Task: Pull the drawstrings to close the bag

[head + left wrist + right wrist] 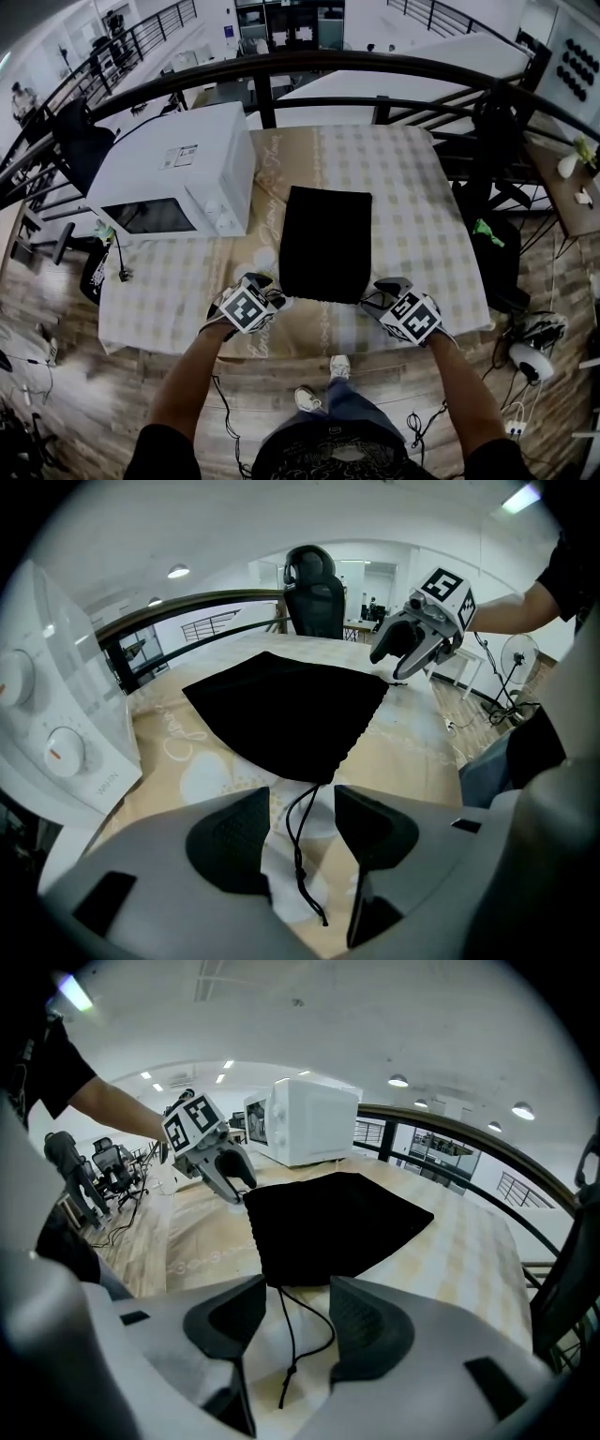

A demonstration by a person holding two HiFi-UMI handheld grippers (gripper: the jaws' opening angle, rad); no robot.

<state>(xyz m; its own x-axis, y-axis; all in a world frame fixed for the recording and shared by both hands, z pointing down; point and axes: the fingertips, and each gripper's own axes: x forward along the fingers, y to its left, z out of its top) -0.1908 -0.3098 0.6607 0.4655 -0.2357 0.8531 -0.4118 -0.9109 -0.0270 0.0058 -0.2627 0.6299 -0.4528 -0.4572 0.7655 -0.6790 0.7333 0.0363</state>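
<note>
The bag (326,244) lies flat on the counter (422,187), mouth toward the person. The left hand-held gripper (265,292) straddles the left drawstring (298,850) and the right hand-held gripper (382,294) the right drawstring (284,1335). Both have jaws apart and nothing gripped, evidently placed to pinch and pull outward.

Sleeves (159,450): were short, blk
Shirt (328,461): blk w/ pale print
Trousers (352,405): blue denim
Shoes (306,400): pale
Left gripper (302,825): grey shell, dark textured pads (230,841)
Right gripper (288,1312): same; both had b/w marker cubes (246,307)
</note>
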